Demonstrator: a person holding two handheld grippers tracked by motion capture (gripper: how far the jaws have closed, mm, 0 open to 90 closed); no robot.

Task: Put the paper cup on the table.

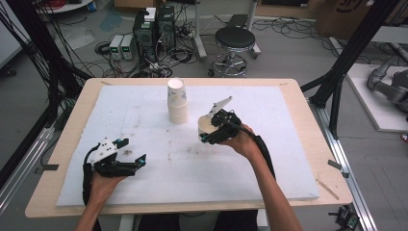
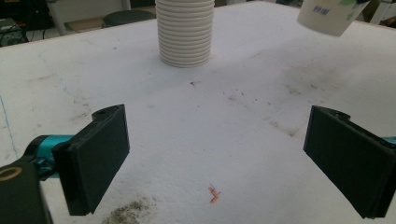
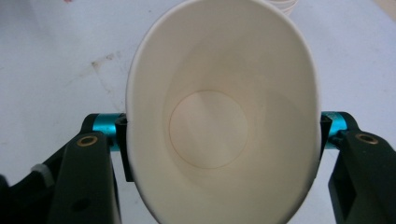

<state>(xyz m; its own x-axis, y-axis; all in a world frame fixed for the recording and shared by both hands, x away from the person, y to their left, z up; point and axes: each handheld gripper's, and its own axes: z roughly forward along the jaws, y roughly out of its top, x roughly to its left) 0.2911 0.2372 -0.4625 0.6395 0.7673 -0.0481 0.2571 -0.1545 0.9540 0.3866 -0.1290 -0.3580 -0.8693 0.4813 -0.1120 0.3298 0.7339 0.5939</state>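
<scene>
Right gripper view: cup [image 3: 219,116] between fingers [image 3: 122,140] (squeezed oval).

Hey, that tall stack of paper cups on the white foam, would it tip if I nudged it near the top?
Probably. The stack of paper cups stands tall on a narrow base, so a push up high would likely topple it. Being thin paper, it looks light, so a low push may just slide it on the foam sheet. The single cup in the right gripper already looks squeezed oval, so expect soft walls.
</scene>
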